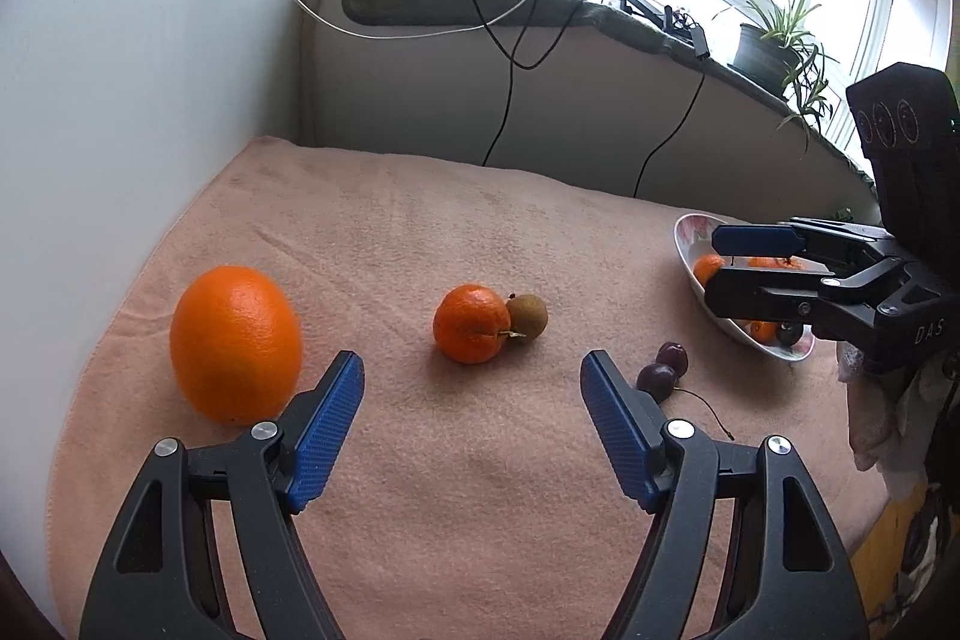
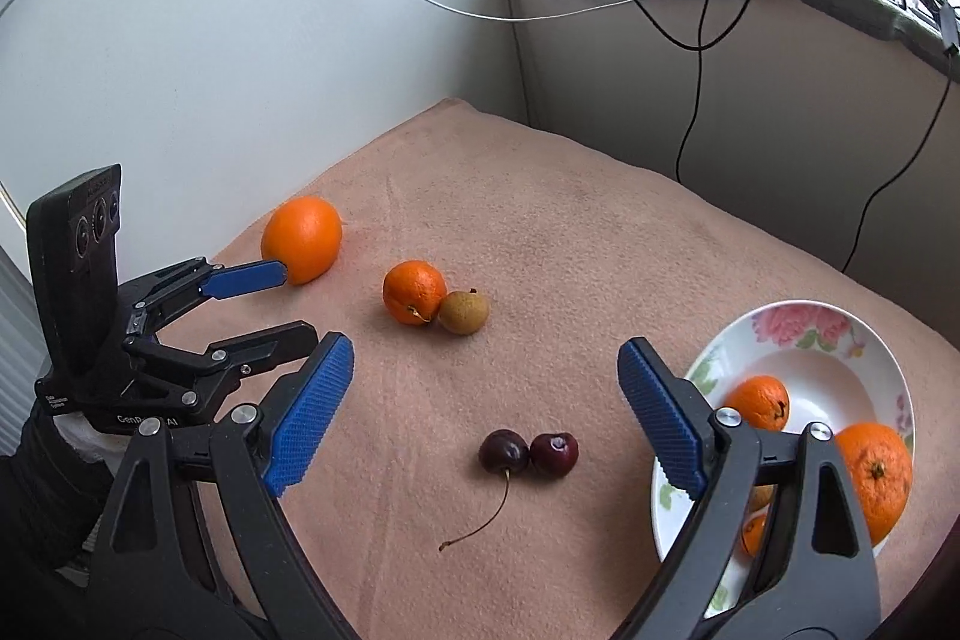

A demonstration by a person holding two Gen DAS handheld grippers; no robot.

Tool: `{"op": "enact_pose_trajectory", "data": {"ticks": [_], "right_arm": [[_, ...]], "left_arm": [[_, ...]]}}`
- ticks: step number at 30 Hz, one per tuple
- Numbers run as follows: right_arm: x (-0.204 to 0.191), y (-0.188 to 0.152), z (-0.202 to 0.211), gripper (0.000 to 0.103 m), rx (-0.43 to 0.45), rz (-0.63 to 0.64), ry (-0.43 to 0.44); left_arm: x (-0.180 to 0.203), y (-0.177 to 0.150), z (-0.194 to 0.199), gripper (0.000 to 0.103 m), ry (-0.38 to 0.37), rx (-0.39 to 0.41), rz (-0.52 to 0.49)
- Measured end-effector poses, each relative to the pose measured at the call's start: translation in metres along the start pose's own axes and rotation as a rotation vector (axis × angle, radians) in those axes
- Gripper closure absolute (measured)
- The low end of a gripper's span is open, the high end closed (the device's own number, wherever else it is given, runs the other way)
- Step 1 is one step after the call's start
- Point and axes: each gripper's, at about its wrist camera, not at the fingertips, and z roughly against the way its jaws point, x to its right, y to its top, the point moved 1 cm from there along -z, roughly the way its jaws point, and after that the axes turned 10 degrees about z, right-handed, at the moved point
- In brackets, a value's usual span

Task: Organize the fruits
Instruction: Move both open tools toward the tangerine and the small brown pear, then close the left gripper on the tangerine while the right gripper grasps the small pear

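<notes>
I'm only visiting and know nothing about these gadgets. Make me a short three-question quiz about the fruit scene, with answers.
1. True or false: the left gripper is holding a fruit.
2. How many cherries lie on the blanket?
3. What touches the small orange? A) big orange B) brown fruit C) plate

Key: 1 false, its jaws are open and empty; 2 two; 3 B.

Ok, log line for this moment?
left gripper: open, empty | right gripper: open, empty | cherries: on towel | bowl: holds oranges
</notes>
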Motion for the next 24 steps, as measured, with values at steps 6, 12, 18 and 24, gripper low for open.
{"op": "enact_pose_trajectory", "data": {"ticks": [6,12,18,24], "right_arm": [[-0.005,0.006,-0.027,0.029,-0.063,0.038,0.029],[0.005,0.007,-0.053,0.044,-0.121,-0.037,0.083],[0.023,0.009,-0.072,0.046,-0.155,-0.151,0.147],[0.029,0.011,-0.087,0.054,-0.183,-0.194,0.182]], "left_arm": [[0.004,0.007,-0.017,0.044,-0.016,-0.037,-0.032],[0.007,0.01,-0.033,0.049,-0.007,-0.068,-0.06],[0.009,0.007,-0.052,0.052,0.018,-0.113,-0.09],[0.006,0.008,-0.061,0.055,0.024,-0.132,-0.093]]}}
